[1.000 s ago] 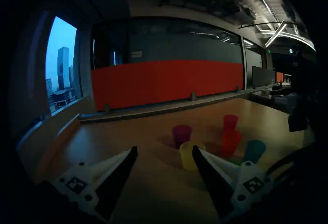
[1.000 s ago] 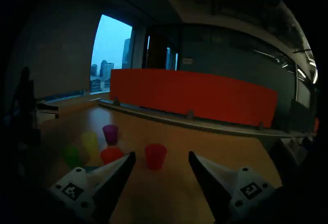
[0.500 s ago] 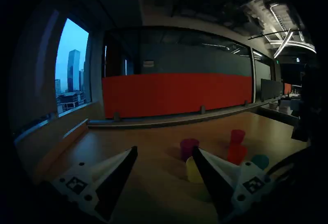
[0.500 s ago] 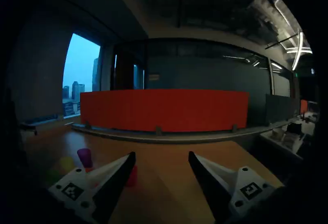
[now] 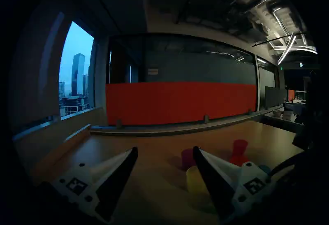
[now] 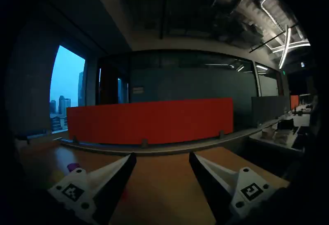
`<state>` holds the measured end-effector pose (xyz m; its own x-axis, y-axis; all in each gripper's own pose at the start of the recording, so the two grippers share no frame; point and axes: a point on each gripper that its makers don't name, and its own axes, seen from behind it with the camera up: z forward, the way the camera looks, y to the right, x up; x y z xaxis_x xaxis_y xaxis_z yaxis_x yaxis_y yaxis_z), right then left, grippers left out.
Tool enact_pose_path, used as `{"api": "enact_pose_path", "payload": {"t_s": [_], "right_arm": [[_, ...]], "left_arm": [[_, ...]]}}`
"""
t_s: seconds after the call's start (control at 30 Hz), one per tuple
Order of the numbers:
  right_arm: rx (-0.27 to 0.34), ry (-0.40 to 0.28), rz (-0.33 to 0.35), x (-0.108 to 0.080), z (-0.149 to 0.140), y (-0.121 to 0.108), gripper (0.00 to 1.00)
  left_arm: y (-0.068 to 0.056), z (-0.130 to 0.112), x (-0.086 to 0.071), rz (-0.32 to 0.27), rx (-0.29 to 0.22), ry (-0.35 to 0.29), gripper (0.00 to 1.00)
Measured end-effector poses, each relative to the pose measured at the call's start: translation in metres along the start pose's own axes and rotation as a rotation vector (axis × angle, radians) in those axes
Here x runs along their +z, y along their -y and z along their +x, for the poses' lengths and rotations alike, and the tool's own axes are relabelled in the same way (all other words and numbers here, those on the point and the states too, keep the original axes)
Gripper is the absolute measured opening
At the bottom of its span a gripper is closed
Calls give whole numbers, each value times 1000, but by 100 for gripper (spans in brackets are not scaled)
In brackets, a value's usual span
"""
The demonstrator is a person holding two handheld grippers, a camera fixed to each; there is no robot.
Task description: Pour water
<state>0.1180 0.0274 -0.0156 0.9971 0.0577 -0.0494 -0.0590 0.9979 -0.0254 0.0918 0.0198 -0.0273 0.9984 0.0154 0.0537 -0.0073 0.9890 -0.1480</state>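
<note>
Grippers agape, both empty — left gripper (image 5: 164, 149) near yellow cup (image 5: 193, 179); right gripper (image 6: 162, 155) over table (image 6: 164, 194).

The right gripper (image 6: 162, 156) hangs over the brown wooden tabletop (image 6: 164, 192), fingers (image 6: 111, 175) spread wide apart. A small purple plastic cup (image 6: 73, 166) peeks beside one finger, before a long red partition panel (image 6: 150, 120).

Cups mostly tucked behind the fingers – dim in here too

Left gripper view: a finger of the left gripper (image 5: 164, 149) covers part of the yellow cup (image 5: 194, 179) and the purple cup (image 5: 187, 157), and the teal cup (image 5: 265, 168) is just a sliver. Right gripper view: a purple cap-like bit (image 6: 73, 166) peeks over a finger of the right gripper (image 6: 161, 155) – too dark to tell what any cup holds.
</note>
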Motion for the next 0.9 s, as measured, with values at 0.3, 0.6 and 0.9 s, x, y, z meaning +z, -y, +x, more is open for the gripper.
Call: {"api": "enact_pose_path", "payload": {"t_s": [0.3,0.6,0.9], "right_arm": [[7,-11,-1,0,-1,-2,100],[10,-5,27,-5,-5,8,99],[-21,-6,27,-9,-10,8,99]], "left_arm": [[-3,5,1,13,-16,-25,99],[-11,3,3,12,-4,-48,99],[-3,-4,6,50,-29,-78,99]]}}
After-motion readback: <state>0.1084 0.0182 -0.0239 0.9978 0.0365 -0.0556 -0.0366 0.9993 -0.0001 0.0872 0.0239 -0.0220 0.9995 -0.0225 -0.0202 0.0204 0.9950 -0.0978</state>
